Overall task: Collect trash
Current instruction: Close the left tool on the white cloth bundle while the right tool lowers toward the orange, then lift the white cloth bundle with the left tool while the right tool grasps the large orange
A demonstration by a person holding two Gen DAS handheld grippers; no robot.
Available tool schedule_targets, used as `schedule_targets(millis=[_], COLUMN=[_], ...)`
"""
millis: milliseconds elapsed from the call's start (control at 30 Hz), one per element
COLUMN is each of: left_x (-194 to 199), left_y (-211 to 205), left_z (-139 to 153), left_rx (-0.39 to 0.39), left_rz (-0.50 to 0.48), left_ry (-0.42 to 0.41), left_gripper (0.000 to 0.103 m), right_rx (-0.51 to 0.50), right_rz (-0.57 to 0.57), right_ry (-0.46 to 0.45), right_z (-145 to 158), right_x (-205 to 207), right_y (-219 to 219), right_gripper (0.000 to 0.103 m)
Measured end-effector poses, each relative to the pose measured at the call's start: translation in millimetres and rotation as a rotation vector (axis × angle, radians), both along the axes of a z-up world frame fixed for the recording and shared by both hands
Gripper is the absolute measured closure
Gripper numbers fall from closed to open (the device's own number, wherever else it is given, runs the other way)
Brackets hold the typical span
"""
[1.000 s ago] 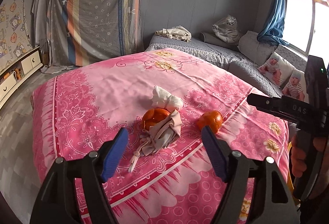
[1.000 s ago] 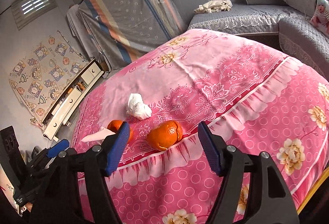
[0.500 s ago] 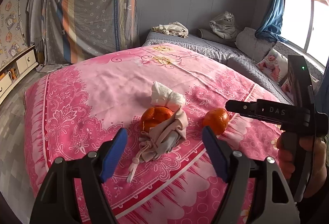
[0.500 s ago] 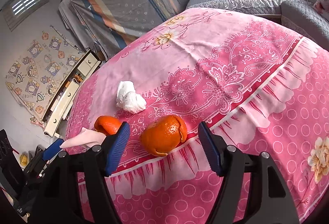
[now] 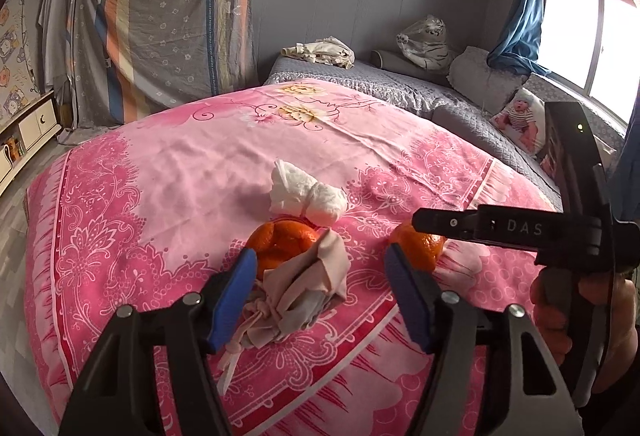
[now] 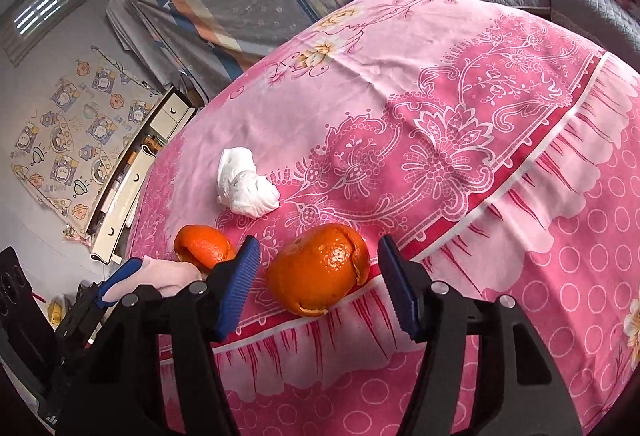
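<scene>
On the pink bedspread (image 5: 168, 172) lie a crumpled beige drawstring bag (image 5: 298, 296), an orange peel (image 5: 280, 242) behind it, a white tissue wad (image 5: 306, 194) and a second orange peel (image 5: 418, 246). My left gripper (image 5: 320, 288) is open, its jaws on either side of the beige bag. My right gripper (image 6: 318, 282) is open, its jaws on either side of the second orange peel (image 6: 318, 268). In the right wrist view the tissue (image 6: 244, 182) lies beyond, and the first peel (image 6: 202, 246) sits at the left with the bag (image 6: 160, 274).
A grey sofa (image 5: 400, 84) with cushions and a plush tiger stands behind the bed. A striped cloth (image 5: 168, 20) hangs on the far wall. A low white cabinet (image 6: 132, 176) stands to the left.
Both grippers have moved forward and down toward the bed. The left one has closed in around the beige bag and the right one around the orange peel. Both stay open.
</scene>
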State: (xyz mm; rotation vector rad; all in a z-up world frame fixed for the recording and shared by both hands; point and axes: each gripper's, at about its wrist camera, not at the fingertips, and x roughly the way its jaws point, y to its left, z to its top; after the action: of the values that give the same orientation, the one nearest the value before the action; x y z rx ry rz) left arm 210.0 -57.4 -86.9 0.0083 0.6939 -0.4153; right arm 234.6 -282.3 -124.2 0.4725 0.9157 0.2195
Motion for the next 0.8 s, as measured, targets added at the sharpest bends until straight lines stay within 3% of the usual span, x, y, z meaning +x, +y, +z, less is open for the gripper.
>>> schedule_targets(millis=[133,367,467,800], left_x=[6,8,6,-13], left_y=[-4,-4,-3,29], left_z=[-7,-11,-9,10], left_rx=[-0.001,-0.005,-0.004,-0.047], left_rz=[-0.009,-0.002,-0.001,0.058], left_ry=[0.025,0.029,0.023,0.001], left_gripper=[0.055,0.089,0.095,0.097], right_rx=[-0.004,-0.02,-0.042,-0.055], right_rz=[0.002,0.005,0.012,0.021], right_ry=[0.014,0.022,0.021,-0.032], right_z=[-5,-6,-5,15], right_x=[3,6,7,-4], right_y=[3,8,12,13], right_gripper=[0.048,0.055,0.059,0.064])
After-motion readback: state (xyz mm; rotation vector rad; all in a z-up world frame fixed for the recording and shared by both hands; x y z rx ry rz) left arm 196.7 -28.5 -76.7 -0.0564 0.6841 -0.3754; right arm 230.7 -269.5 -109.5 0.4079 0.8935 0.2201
